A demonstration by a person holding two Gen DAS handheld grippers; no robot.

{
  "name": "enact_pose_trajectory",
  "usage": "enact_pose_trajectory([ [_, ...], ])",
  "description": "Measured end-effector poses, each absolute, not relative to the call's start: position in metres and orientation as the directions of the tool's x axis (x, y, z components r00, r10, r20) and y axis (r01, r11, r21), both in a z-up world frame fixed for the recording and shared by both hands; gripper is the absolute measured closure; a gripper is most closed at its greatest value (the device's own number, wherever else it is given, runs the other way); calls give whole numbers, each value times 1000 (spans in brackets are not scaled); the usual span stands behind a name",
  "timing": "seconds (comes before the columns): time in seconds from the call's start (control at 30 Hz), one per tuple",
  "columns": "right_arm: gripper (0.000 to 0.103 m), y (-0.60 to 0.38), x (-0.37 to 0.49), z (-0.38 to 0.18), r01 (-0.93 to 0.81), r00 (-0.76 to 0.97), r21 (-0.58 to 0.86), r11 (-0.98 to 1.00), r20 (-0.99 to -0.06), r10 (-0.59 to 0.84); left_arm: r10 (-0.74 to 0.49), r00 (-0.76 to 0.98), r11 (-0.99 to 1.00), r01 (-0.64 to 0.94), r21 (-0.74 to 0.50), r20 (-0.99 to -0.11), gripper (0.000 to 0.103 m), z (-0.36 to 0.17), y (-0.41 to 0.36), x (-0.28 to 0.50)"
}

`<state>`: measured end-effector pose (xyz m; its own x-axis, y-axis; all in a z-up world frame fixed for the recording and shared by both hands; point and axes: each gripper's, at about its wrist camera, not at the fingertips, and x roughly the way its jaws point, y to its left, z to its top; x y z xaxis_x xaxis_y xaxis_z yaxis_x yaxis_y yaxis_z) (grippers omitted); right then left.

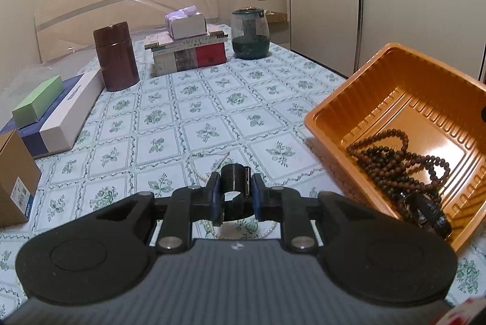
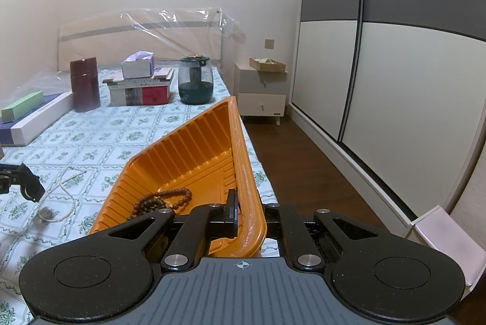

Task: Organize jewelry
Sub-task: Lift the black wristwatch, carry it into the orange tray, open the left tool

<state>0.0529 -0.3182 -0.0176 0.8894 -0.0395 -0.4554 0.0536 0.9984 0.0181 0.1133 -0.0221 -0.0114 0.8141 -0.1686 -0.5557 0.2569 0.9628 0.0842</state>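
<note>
My left gripper [image 1: 235, 193] is shut on a black cuff bracelet [image 1: 235, 182], held a little above the bed. A white pearl necklace [image 2: 62, 197] lies on the floral sheet under and around it; it also shows in the left wrist view [image 1: 212, 165]. My right gripper [image 2: 246, 211] is shut on the rim of an orange plastic tray [image 2: 194, 155] and holds it tilted. In the tray lie brown bead strands [image 1: 395, 155] and a dark bracelet [image 1: 431, 209]. The left gripper's tip [image 2: 29, 184] shows at the left edge of the right wrist view.
At the head of the bed stand a brown canister [image 1: 115, 55], a stack of books with a tissue box [image 1: 186, 50] and a green glass jar [image 1: 250, 33]. Flat boxes [image 1: 51, 112] lie at the left. A nightstand [image 2: 262, 91] and a wardrobe [image 2: 395, 52] are at the right.
</note>
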Motion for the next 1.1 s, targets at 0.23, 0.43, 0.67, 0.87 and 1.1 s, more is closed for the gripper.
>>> enact_pose_trajectory([
  [0.23,96,-318,52,-17,53,889,20,998,-455,-39,-187,814,959,273,77,-550,84,-4,-27,113],
  [0.43,96,-318,52,-17,53,890,19,998,-455,-38,-212,812,954,293,66,-543,84,2,-34,111],
  [0.67,96,-317,51,-15,52,890,20,998,-455,-37,-284,798,936,350,26,-532,84,13,-47,110],
  [0.87,96,-315,50,-14,51,891,21,998,-453,-36,-386,772,904,427,-38,-505,84,23,-69,109],
  [1.1,96,-316,49,-13,52,890,24,998,-454,-35,-506,716,841,534,-89,-481,84,29,-108,106],
])
